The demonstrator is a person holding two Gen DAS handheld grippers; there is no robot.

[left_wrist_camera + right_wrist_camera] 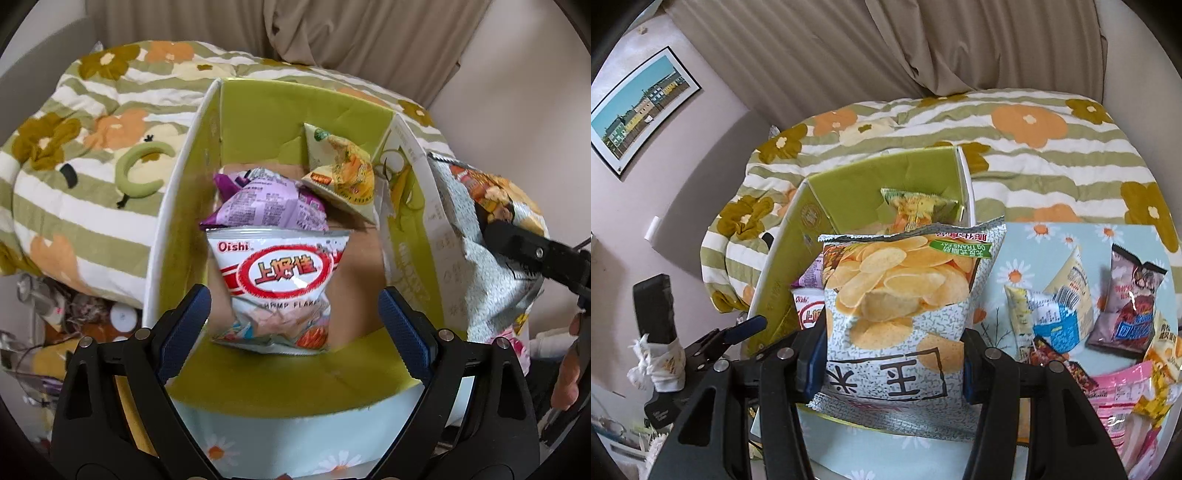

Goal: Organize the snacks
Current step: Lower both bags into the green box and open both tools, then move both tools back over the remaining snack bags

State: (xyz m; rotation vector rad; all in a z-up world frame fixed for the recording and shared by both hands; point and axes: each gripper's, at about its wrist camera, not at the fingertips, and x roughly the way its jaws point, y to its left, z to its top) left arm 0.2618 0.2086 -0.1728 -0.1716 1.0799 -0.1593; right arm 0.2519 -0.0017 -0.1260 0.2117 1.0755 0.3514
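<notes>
We see a white Oishi bag lying in the green box, near the front wall. Our left gripper hangs just above it with its jaws wide apart, one blue pad on each side, and they do not touch the bag. A purple bag lies right behind the white one. A yellow-green bag leans in the far right corner of the box.

Our right gripper has a tight hold on a speckled chip bag. The bag has golden chips drawn on it, and its print is upside down to us. It is held up beside the right side of the box, and in the left wrist view it shows just outside the box wall.

The box stands on a light blue cloth with daisies. More snack bags lie on the cloth to the right: a pale yellow bag, a grey-brown bag and a pink bag.

Behind the box is a bed with a striped flower blanket. Beige curtains hang behind it. A picture of houses is on the wall to the left.
</notes>
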